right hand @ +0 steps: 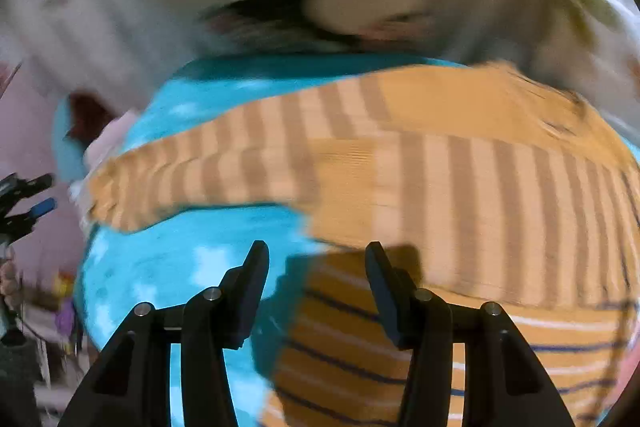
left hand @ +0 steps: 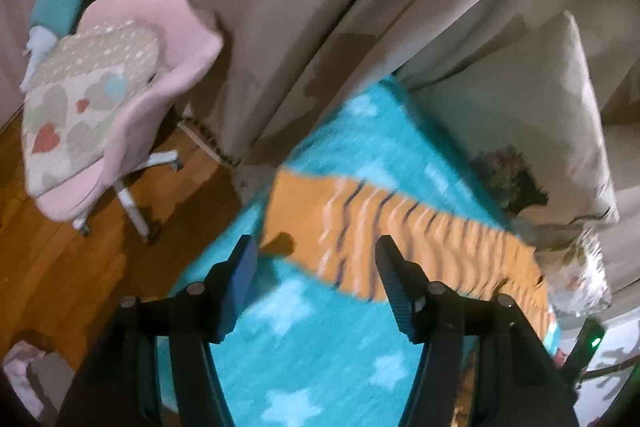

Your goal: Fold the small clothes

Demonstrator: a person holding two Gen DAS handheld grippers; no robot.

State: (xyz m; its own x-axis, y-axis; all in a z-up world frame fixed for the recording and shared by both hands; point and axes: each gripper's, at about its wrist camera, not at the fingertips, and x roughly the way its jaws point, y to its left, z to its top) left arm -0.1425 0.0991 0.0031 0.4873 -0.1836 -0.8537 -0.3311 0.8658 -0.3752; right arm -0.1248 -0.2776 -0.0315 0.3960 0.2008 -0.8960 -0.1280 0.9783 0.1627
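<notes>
- My left gripper (left hand: 316, 247) has its fingers spread wide with nothing between them. I judge I hold them apart because I am between grips, ready to take an edge of cloth.
- My right gripper (right hand: 316, 253) is the same: fingers apart, pinching nothing.
- The orange striped garment (left hand: 400, 227) lies spread on the blue blanket (left hand: 320, 367). From my left fingers it sits just ahead, across and beyond the tips, running off to the right.
- From my right fingers the same garment (right hand: 440, 167) lies ahead and under the right finger, with a sleeve-like strip reaching away to the left. It looks laid out flat so a fold can be made; I judge the folding is at an early stage.
- The blanket (right hand: 168, 267) fills the space under and left of my right fingers.
- Only the left view shows the room past the blanket: a pink chair (left hand: 152, 99) with a heart-patterned cushion (left hand: 80, 99) far to the left of the fingers, and pale pillows (left hand: 540, 115) ahead to the right.
- Only the right view shows the garment close up, with a layer lying over another near the right finger, though blur hides the seams.
</notes>
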